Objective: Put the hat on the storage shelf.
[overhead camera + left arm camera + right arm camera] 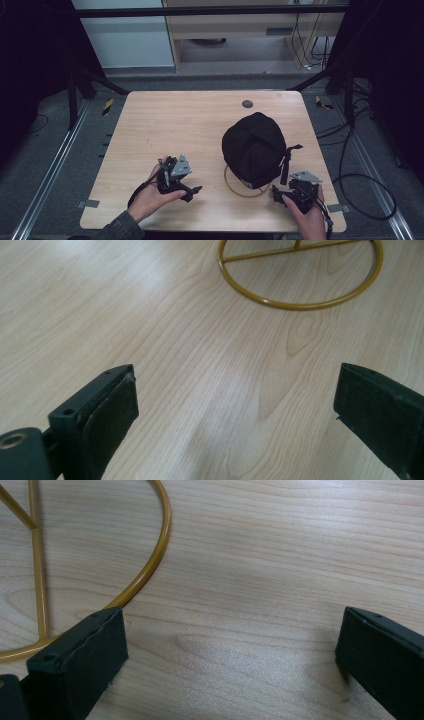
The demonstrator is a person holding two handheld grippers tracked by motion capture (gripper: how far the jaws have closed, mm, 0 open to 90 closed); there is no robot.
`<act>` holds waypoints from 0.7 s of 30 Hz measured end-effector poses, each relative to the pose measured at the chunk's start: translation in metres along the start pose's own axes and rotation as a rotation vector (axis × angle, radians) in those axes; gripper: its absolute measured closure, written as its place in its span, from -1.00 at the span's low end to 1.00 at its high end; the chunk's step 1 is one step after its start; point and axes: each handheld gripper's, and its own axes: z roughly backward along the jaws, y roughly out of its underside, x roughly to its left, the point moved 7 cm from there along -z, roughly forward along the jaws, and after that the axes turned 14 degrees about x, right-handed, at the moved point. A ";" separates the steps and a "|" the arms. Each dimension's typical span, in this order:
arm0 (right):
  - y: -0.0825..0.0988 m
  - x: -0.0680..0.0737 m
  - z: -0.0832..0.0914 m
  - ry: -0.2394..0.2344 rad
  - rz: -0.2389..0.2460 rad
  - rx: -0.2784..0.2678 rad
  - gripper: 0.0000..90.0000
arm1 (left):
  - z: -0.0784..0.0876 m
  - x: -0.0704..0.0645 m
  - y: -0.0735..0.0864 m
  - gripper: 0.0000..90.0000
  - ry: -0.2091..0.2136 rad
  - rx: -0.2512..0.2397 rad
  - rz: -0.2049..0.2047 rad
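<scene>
A black cap (254, 147) sits on a gold wire stand whose round base ring (243, 192) rests on the wooden table (180, 120). A strap (286, 162) hangs from the cap's right side. My left gripper (192, 192) is held low to the left of the stand, open, with bare wood between its jaws; the ring (300, 302) lies ahead of it. To the right of the ring my right gripper (275, 192) is open too, its left jaw close to the ring (145, 575).
A small dark round grommet (247, 104) is set in the table near its far edge. Cables (360, 185) trail over the floor on the right. Dark frame rails run along both sides of the table.
</scene>
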 end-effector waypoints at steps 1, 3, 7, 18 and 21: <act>0.000 0.000 0.000 0.000 0.000 0.000 -0.99 | -0.001 0.002 0.004 -0.92 -0.005 0.005 0.004; 0.000 0.000 0.000 0.000 0.000 0.000 -0.99 | -0.002 0.003 0.008 -0.92 -0.006 0.006 0.011; 0.000 0.000 0.000 0.000 0.000 0.000 -0.99 | -0.002 0.008 0.015 -0.92 -0.011 0.008 0.029; 0.000 0.000 0.000 0.000 0.000 0.000 -0.99 | -0.008 0.025 0.043 -0.92 -0.027 0.038 0.092; 0.000 0.000 0.000 0.000 0.000 0.000 -0.99 | -0.008 0.030 0.051 -0.92 -0.038 0.044 0.106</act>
